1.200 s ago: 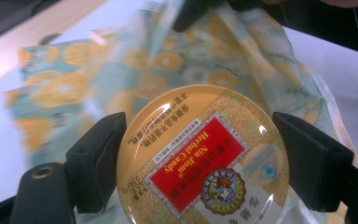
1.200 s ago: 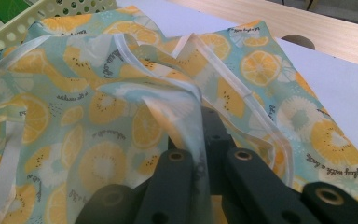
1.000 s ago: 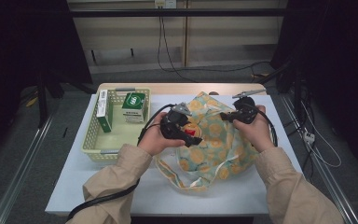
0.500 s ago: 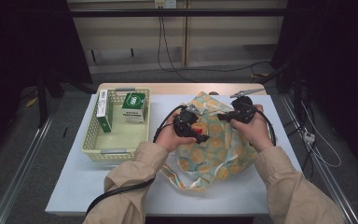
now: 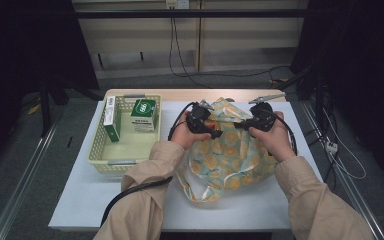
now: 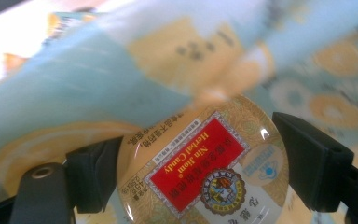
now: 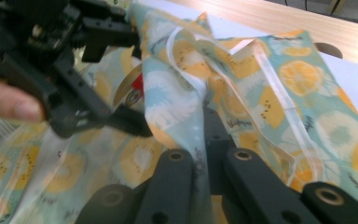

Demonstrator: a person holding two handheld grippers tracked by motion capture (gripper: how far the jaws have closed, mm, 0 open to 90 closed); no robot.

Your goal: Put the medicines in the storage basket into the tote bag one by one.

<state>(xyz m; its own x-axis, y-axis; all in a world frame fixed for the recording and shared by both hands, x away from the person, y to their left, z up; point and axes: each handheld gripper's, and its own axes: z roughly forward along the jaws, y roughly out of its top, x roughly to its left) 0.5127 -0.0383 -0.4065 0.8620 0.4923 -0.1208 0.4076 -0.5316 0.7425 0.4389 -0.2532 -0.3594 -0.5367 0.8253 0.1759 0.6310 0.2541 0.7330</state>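
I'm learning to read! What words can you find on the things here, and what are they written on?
"Herbal Candy" - red label on the round tin held between the left gripper fingers.
"Nin Jiom" - same red label, seen upside down.
Small print around the tin's label: too small to read.
Dark lettering on the fruit-print bag: blurred, unreadable.
Green boxes in the basket: print too small to read.

The bag (image 5: 230, 155) fabric crowds both claws; the basket (image 5: 100, 155) blocks the table's left side.
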